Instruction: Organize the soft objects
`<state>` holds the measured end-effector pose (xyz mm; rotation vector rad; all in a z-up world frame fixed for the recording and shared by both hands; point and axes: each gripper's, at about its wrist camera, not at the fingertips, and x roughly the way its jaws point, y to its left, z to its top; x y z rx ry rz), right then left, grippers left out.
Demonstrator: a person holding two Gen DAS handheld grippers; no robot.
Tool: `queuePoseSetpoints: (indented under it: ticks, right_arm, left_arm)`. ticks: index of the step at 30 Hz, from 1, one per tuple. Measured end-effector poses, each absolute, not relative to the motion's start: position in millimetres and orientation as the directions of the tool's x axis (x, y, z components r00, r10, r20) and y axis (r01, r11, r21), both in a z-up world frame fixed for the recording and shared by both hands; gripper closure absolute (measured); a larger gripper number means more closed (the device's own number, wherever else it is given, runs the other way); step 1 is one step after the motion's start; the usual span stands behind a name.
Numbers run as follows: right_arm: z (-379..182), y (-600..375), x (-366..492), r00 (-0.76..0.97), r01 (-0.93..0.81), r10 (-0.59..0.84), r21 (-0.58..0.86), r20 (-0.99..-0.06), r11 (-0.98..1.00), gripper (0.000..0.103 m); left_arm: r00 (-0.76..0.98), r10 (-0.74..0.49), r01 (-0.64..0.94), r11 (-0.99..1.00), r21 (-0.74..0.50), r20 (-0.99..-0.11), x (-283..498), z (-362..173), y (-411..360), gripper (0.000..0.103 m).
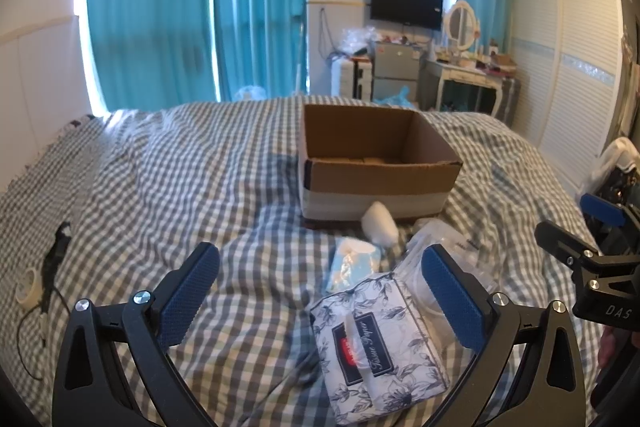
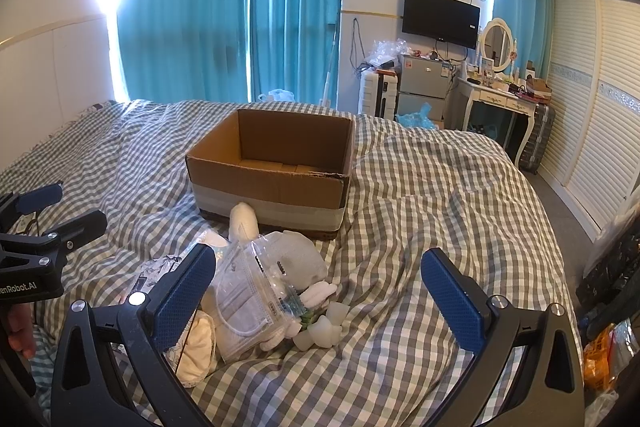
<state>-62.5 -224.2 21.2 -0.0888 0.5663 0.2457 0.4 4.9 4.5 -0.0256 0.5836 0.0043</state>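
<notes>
An open, empty cardboard box stands on the checked bed. In front of it lies a heap of soft things: a floral tissue pack, a small blue-and-white pack, a white roll, a clear bag of face masks, a grey plush and pale soft pieces. My left gripper is open above the tissue pack, holding nothing. My right gripper is open over the heap's right side, empty. Each gripper shows at the other view's edge.
The grey-and-white checked duvet covers the bed. A black cable and a tape roll lie at the left. Beyond the bed stand teal curtains, a small fridge, a dressing table and a white wardrobe.
</notes>
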Motion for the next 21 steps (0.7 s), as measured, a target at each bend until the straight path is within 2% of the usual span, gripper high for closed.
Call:
queuePoseSetpoints:
  ticks: [21]
  right_arm:
    - [16.6, -226.1, -61.5, 0.812, -0.255, 0.208, -0.012, -0.546, 0.967, 0.000]
  left_arm:
    - [0.832, 0.001, -0.016, 1.000, -0.022, -0.555, -1.1, -0.3, 8.1, 0.000]
